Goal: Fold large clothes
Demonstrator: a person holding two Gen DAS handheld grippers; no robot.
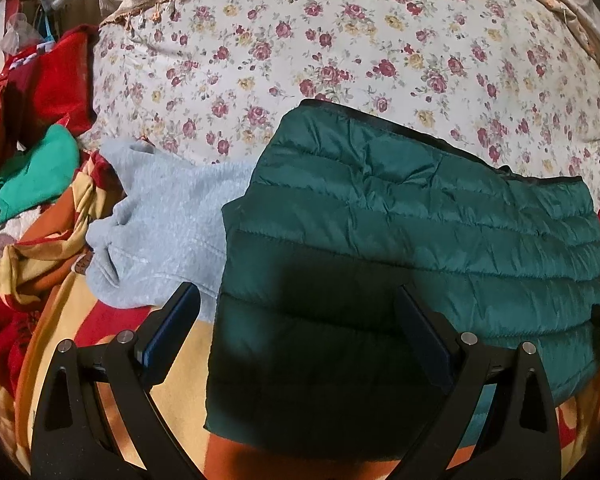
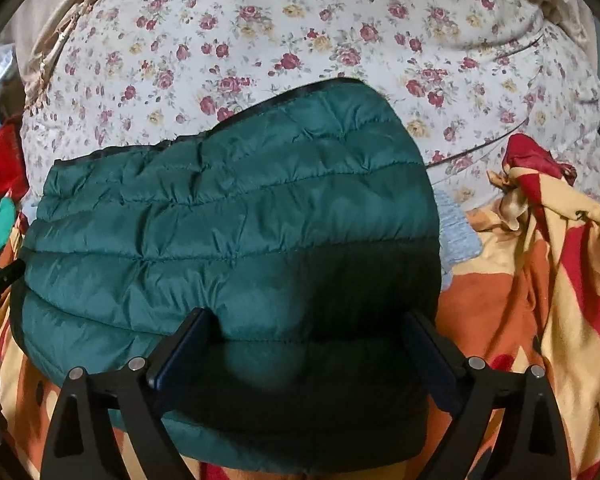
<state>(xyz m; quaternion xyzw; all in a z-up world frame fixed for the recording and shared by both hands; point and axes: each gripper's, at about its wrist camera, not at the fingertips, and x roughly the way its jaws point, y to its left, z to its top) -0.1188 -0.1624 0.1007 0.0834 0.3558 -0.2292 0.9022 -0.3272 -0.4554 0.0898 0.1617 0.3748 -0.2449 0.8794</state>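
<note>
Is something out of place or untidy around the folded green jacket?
The green jacket lies folded flat, but a grey sweater sticks out crumpled from under its left edge, and red and green clothes sit in a loose heap farther left.

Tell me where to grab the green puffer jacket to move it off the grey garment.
Probably best to pinch the green puffer jacket at its near folded edge, coming from the near side: that edge faces both open grippers, while the far black-trimmed edge lies against the floral pillow.
</note>
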